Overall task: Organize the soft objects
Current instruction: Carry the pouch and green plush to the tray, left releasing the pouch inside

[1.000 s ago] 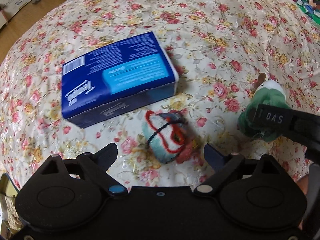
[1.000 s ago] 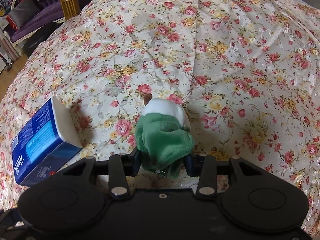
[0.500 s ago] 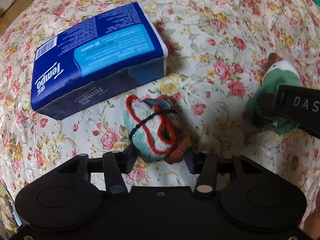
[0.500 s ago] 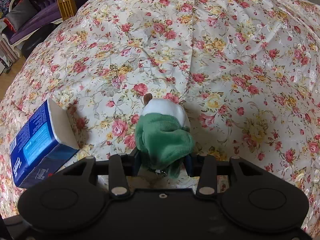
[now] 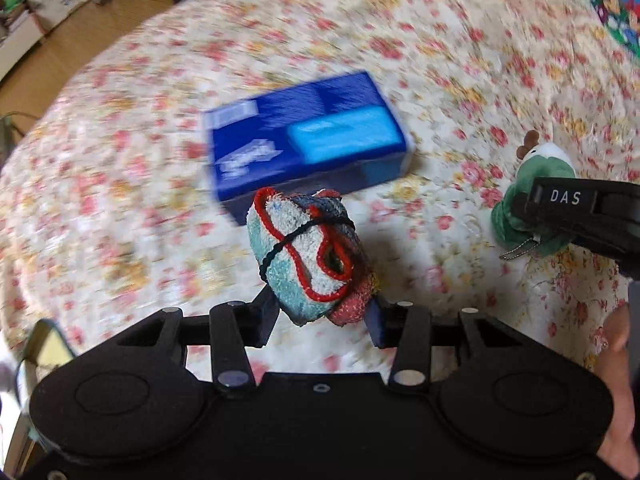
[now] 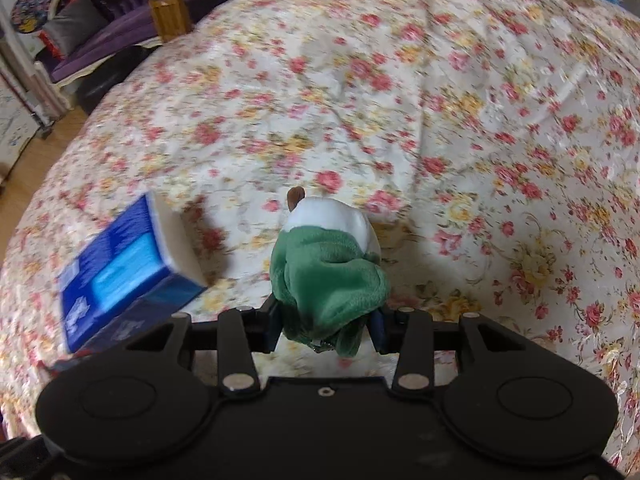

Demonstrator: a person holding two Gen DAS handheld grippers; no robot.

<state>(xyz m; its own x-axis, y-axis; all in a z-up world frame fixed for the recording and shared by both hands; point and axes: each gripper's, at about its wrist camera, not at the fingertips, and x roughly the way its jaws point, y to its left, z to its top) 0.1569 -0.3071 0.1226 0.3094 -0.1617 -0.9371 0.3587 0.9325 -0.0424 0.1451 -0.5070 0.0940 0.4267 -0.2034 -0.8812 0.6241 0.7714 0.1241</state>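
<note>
My left gripper (image 5: 320, 318) is shut on a rolled teal, white and red towel bundle (image 5: 310, 258) tied with a black band, and holds it above the floral bedspread (image 5: 440, 60). My right gripper (image 6: 326, 330) is shut on a green and white plush toy (image 6: 328, 264) with a small brown tip. That toy and the right gripper's finger marked DAS also show at the right of the left wrist view (image 5: 536, 184). A blue tissue pack (image 5: 308, 136) lies on the bedspread behind the bundle, and at the left of the right wrist view (image 6: 124, 272).
The bedspread (image 6: 440, 100) covers a wide rounded surface. Beyond its left edge are wooden floor (image 5: 80, 60), a purple sofa (image 6: 108, 28) and a small wooden chair (image 6: 170, 16). A colourful picture (image 5: 612, 4) stands at the far right.
My left gripper closed on the towel bundle and has lifted it off the bedspread. The right gripper has kept its hold on the plush toy and risen a little.
</note>
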